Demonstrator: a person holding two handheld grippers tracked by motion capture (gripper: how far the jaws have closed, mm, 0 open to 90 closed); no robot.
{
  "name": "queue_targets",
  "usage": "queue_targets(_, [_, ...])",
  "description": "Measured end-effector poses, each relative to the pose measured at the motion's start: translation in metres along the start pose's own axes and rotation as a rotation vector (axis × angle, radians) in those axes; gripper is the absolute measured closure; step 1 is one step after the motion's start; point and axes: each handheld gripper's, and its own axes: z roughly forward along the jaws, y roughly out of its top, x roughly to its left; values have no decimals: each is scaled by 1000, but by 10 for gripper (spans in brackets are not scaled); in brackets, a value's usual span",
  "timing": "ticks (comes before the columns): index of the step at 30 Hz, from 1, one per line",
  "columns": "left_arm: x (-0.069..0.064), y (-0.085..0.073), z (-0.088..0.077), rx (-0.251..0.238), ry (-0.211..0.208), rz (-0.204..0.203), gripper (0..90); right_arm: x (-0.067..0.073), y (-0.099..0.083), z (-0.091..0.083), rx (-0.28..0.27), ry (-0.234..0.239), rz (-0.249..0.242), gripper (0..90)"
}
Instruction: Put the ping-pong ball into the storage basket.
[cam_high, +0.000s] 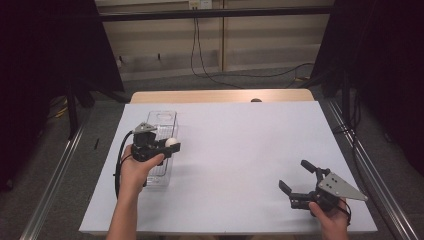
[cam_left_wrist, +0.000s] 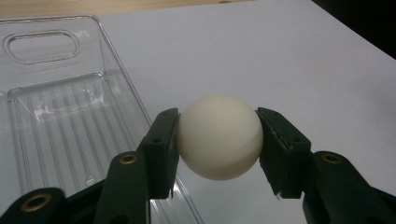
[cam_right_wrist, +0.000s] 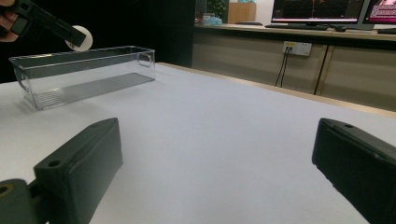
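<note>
While the right gripper's (cam_high: 295, 176) fingers stand apart, the left gripper's (cam_left_wrist: 218, 135) fingers clamp the white ball (cam_left_wrist: 219, 136) between them.

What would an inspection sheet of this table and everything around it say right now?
Surface: white table top, bare in the middle, wooden edge at the far side.
Job's things: cream ball held above the right edge of the clear plastic bin; the bin looks empty.
Clutter: one small dark spot at the far edge; otherwise nothing seen.
Grippers: left gripper has its fingers pressed on both sides of the ball; right gripper open, holding nothing, low over the near right corner.
Cables: black cable looping from the left gripper; wires on the floor beyond.
Surroundings: dark curtains on both sides, monitors on a far bench.
</note>
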Motion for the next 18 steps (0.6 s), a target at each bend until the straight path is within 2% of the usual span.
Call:
queue_targets(6, [2,0,-4,-3,17,-5,512,0,0,0,2,0,2,12])
queue_targets(10, [5,0,-6,-5,16,-4,512,0,0,0,1,2,0,12])
queue_targets(14, [5,-1,-6,-17,22,-23,512,0,0,0,2,2,0,12])
queue_targets(15, [6,-1,-7,-9,23,-13,512,0,0,0,3,3,-1,12])
queue_targets(18, [8,-2,-8,-15,22,-20,512,0,0,0,3,5,0,12])
